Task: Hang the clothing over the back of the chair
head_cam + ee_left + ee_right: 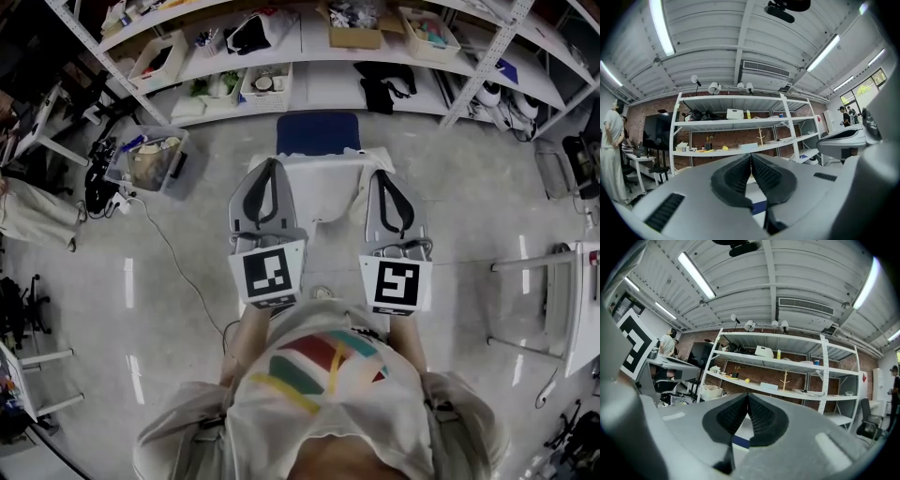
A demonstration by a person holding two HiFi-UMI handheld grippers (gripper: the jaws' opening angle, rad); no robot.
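Here the left hand-held gripper (273, 162) and right hand-held gripper (387, 175) clamp clothing (323, 189) that half-hides the chair (317, 131).

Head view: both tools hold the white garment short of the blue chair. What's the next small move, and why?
Probably ease both tools forward together, with the fabric spread. The left tool and right tool look shut on the white garment, which hangs between them, and the blue chair lies just beyond, not yet under it.

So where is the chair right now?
Head view, top centre: the blue chair stands on the floor just beyond the white garment, in front of the long shelving.
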